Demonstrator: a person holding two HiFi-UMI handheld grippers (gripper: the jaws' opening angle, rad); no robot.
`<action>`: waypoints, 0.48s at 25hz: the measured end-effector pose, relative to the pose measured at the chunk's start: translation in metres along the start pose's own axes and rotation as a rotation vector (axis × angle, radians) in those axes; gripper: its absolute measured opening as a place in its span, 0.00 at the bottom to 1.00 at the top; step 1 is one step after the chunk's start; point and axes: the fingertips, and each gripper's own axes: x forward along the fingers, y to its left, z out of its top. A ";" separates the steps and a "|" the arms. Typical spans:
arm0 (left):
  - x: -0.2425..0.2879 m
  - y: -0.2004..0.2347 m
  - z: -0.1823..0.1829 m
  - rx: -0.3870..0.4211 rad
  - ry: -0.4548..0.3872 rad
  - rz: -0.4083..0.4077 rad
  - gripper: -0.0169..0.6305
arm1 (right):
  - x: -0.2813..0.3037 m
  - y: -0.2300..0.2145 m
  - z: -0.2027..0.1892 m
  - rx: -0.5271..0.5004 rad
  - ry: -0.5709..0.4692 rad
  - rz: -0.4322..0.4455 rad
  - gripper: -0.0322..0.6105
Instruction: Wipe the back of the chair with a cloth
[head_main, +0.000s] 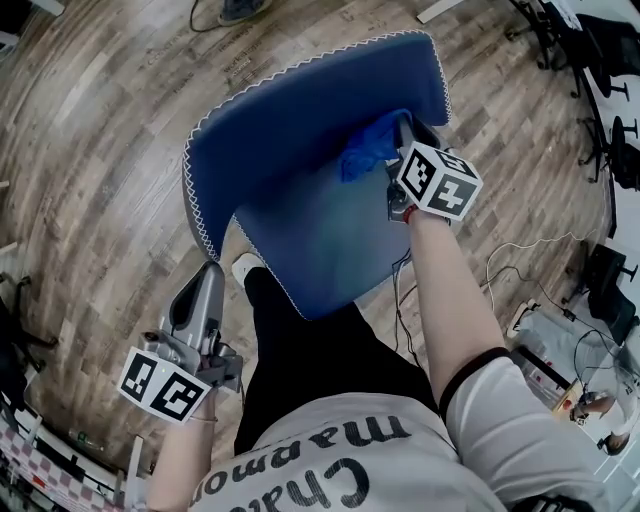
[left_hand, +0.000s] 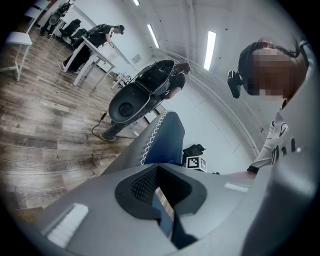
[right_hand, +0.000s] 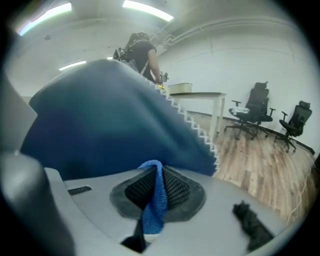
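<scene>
The blue chair (head_main: 300, 140) stands mid-scene on the wood floor (head_main: 100, 150) and looks heavy enough to stay put under a wipe. The cloth (head_main: 368, 152), bunched against the right part of the chair's padded back, seems light, soft and limp, so a gathered fold is the best place to hold it. The right gripper (head_main: 405, 135) is clamped on such a fold, which only the right gripper view shows between its pads, while the head view alone shows the left gripper (head_main: 205, 285) held low at near left, well apart from the chair, jaws almost together on nothing.
</scene>
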 end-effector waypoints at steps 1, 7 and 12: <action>-0.001 0.000 -0.001 -0.002 -0.001 0.001 0.03 | -0.003 -0.009 0.002 0.021 -0.010 -0.025 0.11; -0.007 0.005 -0.001 -0.012 -0.009 0.008 0.03 | -0.020 -0.034 0.006 0.149 -0.070 -0.141 0.11; -0.008 0.009 -0.004 -0.028 -0.017 0.013 0.03 | -0.022 0.036 0.006 0.068 -0.097 0.019 0.11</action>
